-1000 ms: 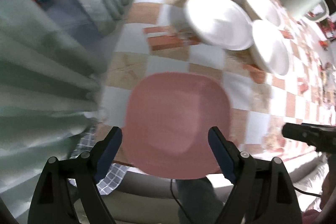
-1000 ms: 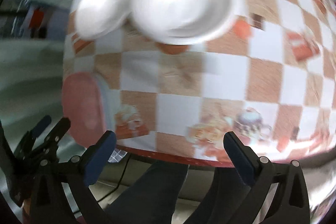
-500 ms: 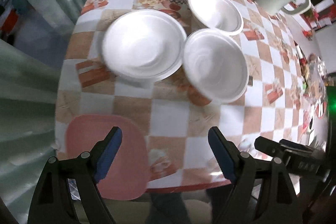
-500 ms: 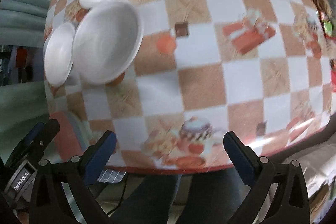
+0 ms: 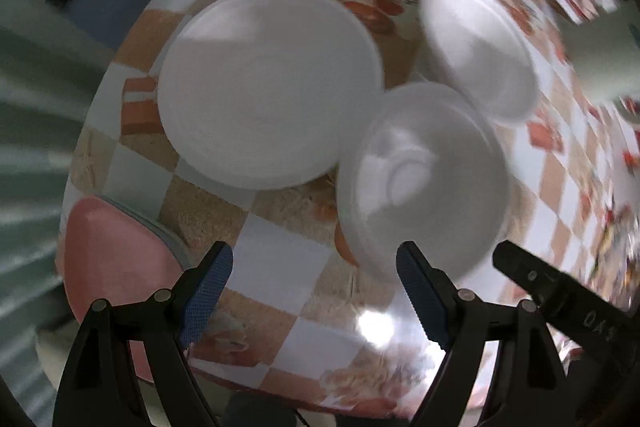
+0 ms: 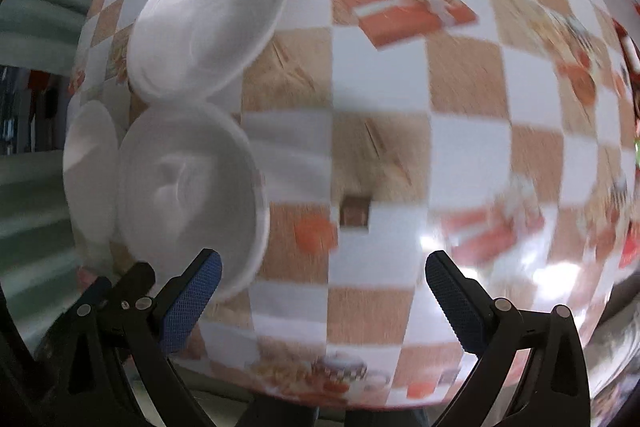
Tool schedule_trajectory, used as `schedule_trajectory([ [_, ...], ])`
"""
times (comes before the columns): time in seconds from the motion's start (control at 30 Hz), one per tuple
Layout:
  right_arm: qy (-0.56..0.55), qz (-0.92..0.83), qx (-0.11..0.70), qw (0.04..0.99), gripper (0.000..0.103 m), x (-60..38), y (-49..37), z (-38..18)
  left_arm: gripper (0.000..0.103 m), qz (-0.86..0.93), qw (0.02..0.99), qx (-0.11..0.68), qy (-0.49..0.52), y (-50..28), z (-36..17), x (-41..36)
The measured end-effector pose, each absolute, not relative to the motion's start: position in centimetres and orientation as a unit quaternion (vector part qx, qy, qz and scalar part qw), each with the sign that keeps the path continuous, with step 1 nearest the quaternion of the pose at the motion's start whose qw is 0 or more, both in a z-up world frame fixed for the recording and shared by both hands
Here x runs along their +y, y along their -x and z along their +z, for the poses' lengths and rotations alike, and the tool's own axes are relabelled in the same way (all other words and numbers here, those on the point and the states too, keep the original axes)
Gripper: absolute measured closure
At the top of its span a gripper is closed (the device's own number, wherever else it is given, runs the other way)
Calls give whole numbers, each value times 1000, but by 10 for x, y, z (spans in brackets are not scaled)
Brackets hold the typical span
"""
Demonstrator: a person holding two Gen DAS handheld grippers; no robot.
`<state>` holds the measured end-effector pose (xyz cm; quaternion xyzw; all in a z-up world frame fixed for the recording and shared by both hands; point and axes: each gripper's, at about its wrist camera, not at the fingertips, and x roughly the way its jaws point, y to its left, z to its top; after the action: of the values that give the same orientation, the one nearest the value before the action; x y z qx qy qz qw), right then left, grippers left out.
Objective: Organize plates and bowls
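Left gripper (image 5: 314, 285): jaws spread wide, nothing between them, hovering over the near edge of the checkered tablecloth (image 5: 276, 251). Right gripper (image 6: 322, 289): also wide apart, empty, over the same cloth further along the edge.

Landmark = near white bowl (image 5: 424, 183), sitting just ahead of the left gripper's right finger. In the right wrist view the same near white bowl (image 6: 188, 195) is just past the right gripper's left finger (image 6: 192, 301); contact can't be told, motion blur.

Relative to that bowl:
- Large white plate (image 5: 266, 87) just to its left, rims touching or overlapping.
- Second white bowl (image 5: 478, 51) directly behind it, rims close or touching.
- Pink plate (image 5: 116, 267) well to the left, at the table's near-left corner, partly overhanging the edge.
- White pitcher (image 5: 604, 59) further back and to the right, blurred.

Both views heavily blurred.
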<state>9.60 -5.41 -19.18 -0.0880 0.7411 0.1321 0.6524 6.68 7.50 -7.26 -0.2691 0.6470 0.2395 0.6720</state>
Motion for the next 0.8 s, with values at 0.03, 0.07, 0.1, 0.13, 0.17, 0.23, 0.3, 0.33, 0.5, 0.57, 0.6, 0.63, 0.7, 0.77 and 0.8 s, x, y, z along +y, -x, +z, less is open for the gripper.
schedule_trajectory([
  [0.03,94,136,740,652,0,-49,-102,-195,17,248,667,646,274,-68,-76,76],
  [0.07,101,140,739,651,0,-45,-107,-198,17,256,662,647,278,-70,-79,77],
  [0.1,108,144,739,649,0,-40,-111,-202,17,262,658,648,280,-71,-81,77],
  [0.13,113,148,740,646,0,-36,-115,-205,17,270,654,648,282,-73,-84,77],
  [0.17,122,152,741,643,0,-30,-119,-210,17,275,650,649,283,-74,-87,77],
  [0.23,136,158,740,639,0,-22,-124,-217,17,286,642,652,284,-78,-92,77],
  [0.3,159,163,738,636,0,-13,-128,-225,17,295,635,654,287,-79,-97,78],
  [0.33,169,163,736,635,0,-9,-129,-228,17,300,630,656,288,-80,-100,78],
  [0.5,226,161,726,629,0,2,-132,-242,17,300,595,681,302,-88,-123,80],
  [0.57,241,167,721,628,0,2,-131,-243,17,297,603,683,288,-89,-124,76],
  [0.6,246,170,719,628,0,2,-130,-243,17,291,608,684,279,-91,-123,74],
  [0.63,251,171,718,627,0,3,-126,-244,17,285,613,686,270,-93,-123,70],
  [0.7,259,173,717,623,0,0,-124,-244,17,271,622,691,250,-99,-122,59],
  [0.77,265,176,719,618,0,-7,-119,-243,17,249,633,696,229,-100,-121,49],
  [0.8,267,178,719,617,0,-12,-116,-242,17,242,637,698,221,-102,-121,47],
])
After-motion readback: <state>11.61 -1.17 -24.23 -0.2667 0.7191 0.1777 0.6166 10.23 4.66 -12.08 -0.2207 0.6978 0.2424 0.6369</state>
